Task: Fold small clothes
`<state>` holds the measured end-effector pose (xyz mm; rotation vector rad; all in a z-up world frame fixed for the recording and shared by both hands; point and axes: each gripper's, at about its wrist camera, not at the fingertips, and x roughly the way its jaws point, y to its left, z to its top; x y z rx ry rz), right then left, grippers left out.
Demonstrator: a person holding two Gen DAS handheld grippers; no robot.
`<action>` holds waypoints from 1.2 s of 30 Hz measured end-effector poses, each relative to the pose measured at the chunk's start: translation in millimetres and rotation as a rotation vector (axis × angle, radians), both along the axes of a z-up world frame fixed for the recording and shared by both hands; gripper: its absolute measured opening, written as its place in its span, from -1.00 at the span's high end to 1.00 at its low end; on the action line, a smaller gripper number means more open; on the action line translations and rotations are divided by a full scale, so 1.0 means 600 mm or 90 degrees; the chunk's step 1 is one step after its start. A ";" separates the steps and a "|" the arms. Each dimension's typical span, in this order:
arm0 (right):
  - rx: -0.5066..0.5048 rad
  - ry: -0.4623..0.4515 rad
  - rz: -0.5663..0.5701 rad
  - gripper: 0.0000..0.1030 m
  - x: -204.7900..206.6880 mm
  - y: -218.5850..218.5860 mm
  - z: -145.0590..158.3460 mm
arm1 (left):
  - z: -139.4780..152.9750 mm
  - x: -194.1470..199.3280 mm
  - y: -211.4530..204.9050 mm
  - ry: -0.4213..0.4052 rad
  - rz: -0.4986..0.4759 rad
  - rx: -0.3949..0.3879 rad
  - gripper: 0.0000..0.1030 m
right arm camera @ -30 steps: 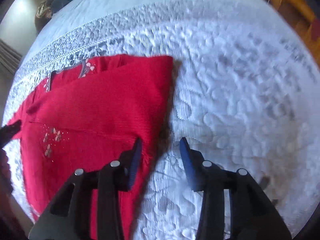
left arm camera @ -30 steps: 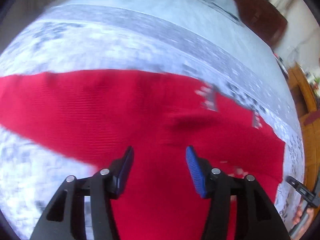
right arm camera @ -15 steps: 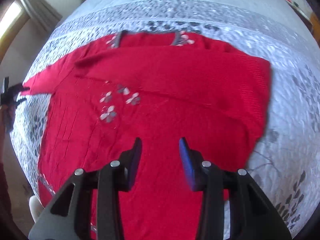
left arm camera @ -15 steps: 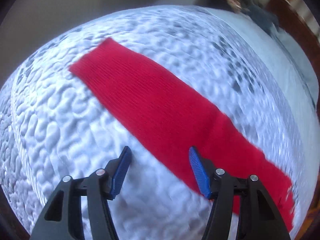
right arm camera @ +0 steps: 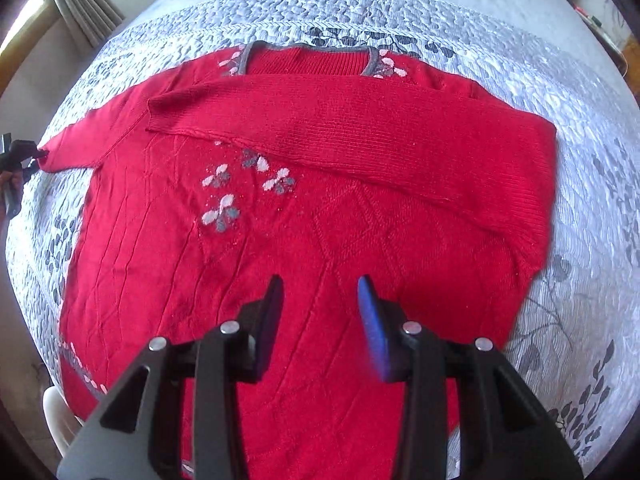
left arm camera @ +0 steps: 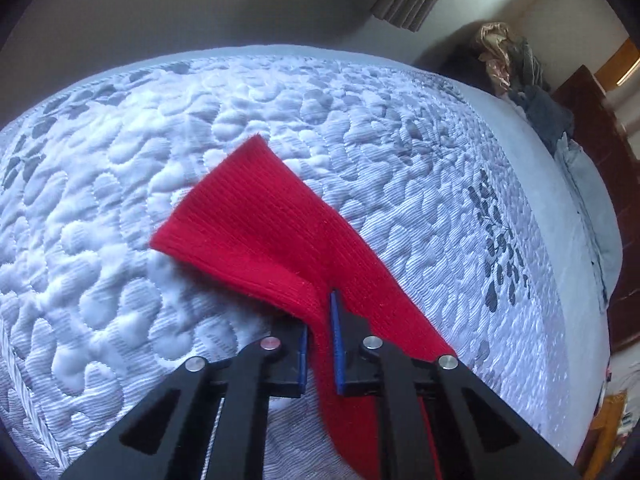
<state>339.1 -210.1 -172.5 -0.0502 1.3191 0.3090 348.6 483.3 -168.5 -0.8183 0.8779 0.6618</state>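
Observation:
A red knit sweater (right arm camera: pixel 320 208) with grey-and-white flower patches lies flat on the quilted bed, neck at the far side. One sleeve (right arm camera: pixel 360 132) is folded across the chest. The other sleeve (left arm camera: pixel 256 232) stretches out to the left. My left gripper (left arm camera: pixel 319 340) is shut on that sleeve near its cuff and lifts it slightly; it also shows in the right wrist view (right arm camera: pixel 16 156) at the far left. My right gripper (right arm camera: pixel 320 308) is open and empty above the sweater's lower body.
The white-and-grey quilted bedspread (left arm camera: pixel 120 160) covers the whole bed. A pile of clothes (left arm camera: pixel 520 76) sits at the bed's far corner near a dark wooden headboard (left arm camera: pixel 592 120). Curtains (right arm camera: pixel 84 4) hang at the left.
My left gripper has closed on the outstretched sleeve near its cuff, which now bunches between its pads. My right gripper stays open over the sweater body.

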 end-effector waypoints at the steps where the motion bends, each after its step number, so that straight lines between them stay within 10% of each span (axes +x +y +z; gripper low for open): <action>1: -0.001 0.000 0.001 0.25 -0.003 -0.002 0.000 | 0.011 0.000 -0.009 -0.007 -0.007 0.022 0.83; 12: 0.013 -0.001 -0.033 0.20 -0.030 -0.057 0.000 | 0.154 0.065 -0.320 -0.102 -0.281 0.255 0.83; 24: 0.024 -0.005 -0.067 0.19 -0.055 -0.111 0.004 | 0.098 0.095 -0.732 -0.092 -0.660 0.137 0.67; 29: 0.022 0.002 -0.055 0.16 -0.056 -0.103 0.003 | 0.074 0.042 -0.736 -0.090 -0.695 0.074 -0.12; 36: 0.059 0.010 -0.004 0.16 0.003 -0.007 0.017 | 0.067 0.014 -0.592 -0.031 -0.552 0.135 -0.24</action>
